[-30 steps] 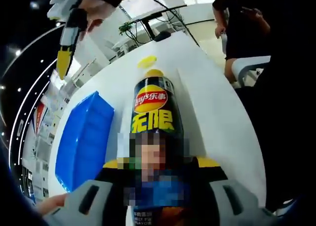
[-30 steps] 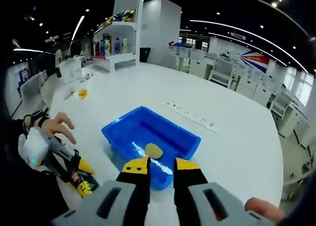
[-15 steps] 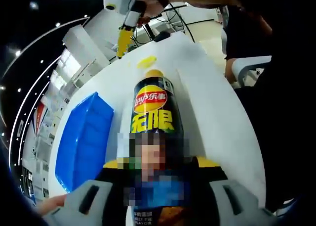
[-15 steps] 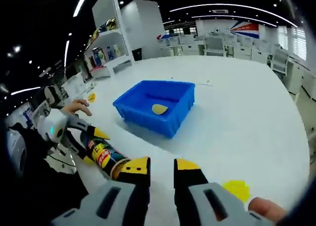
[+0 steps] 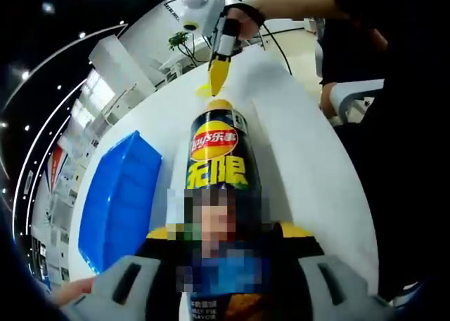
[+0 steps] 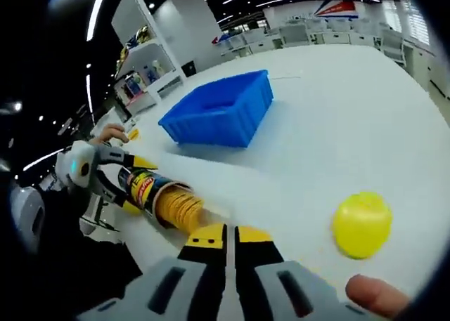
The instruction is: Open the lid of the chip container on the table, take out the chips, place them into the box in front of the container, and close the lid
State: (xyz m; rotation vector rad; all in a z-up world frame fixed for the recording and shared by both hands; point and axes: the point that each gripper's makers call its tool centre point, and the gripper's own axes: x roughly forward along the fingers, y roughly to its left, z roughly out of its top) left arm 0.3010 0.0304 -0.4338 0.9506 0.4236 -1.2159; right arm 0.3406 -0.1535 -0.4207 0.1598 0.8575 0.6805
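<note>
Left gripper view: the left gripper [image 5: 225, 247] clamps the chip container [image 5: 219, 166] between its jaws — the can stretches straight ahead along the white table [image 5: 309, 159].

The blue box [image 5: 119, 198] lies to the left of the jaws. Beyond the can's far end, the right gripper [image 5: 219, 75] points down at it, its yellow tips together. In the right gripper view those jaws [image 6: 226, 237] are nearly closed on nothing — stacked chips [image 6: 179, 207] poke from the can's open mouth just ahead-left, and the yellow lid [image 6: 361, 224] rests to the right.
</note>
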